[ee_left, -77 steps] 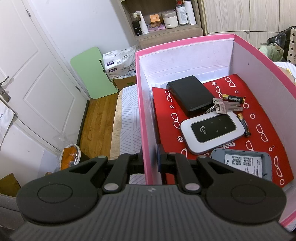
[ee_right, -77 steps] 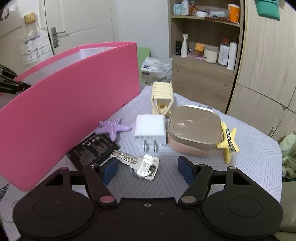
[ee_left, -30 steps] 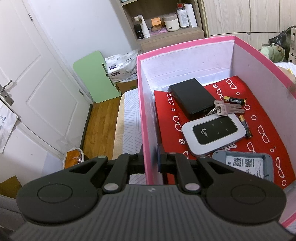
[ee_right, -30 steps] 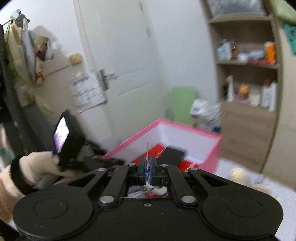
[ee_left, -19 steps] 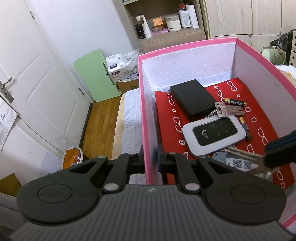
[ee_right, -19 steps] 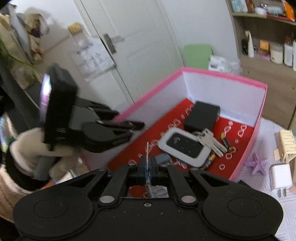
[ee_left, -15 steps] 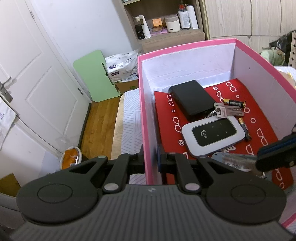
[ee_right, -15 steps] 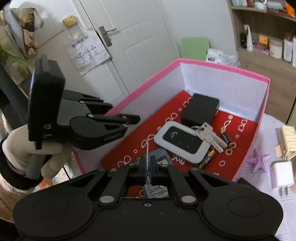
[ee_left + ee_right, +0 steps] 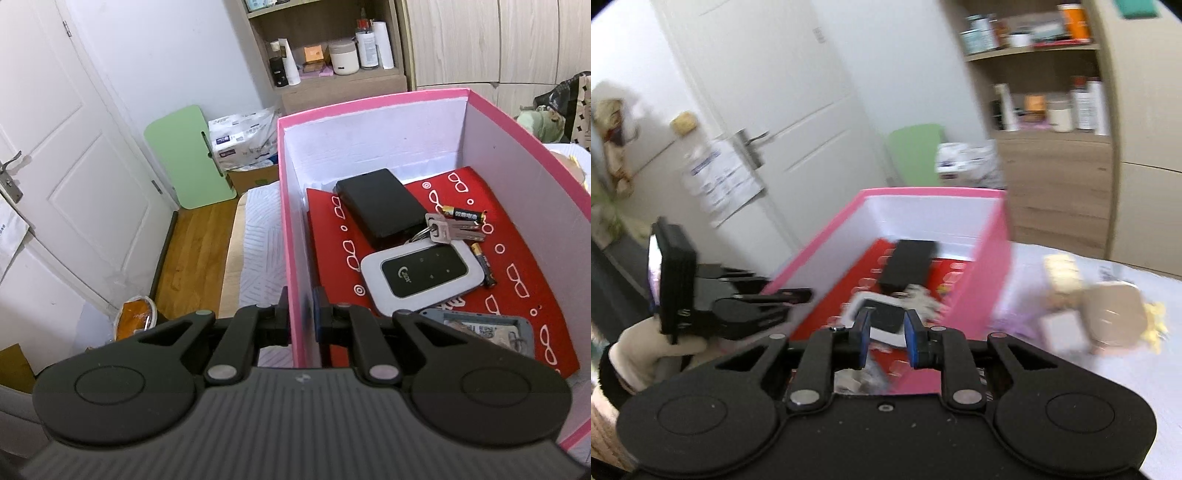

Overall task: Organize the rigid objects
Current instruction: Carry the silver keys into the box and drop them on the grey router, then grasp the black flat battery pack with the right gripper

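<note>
Pink card box [image 9: 524, 147], white inside, red patterned liner [image 9: 517, 258] on its floor, standing on a table with a pale patterned cloth [image 9: 255, 236]. Contents I count: black slab case [image 9: 380, 206] at the far end; bunch of keys [image 9: 448, 229] beside it; two batteries [image 9: 463, 213], one either side of the keys; white pocket router with black face [image 9: 421, 275] mid-floor; grey tray-like shell [image 9: 476, 328] nearest me, with a single key on a tag [image 9: 511, 338] lying in it.

My left gripper [image 9: 301, 314] is clamped on the box's near left wall, one pad on each face.

My right gripper [image 9: 886, 338] hangs over the box; its jaws have just been opening, nothing between them.

Outside, blurred: tan case [image 9: 1112, 314], white charger [image 9: 1063, 332].
</note>
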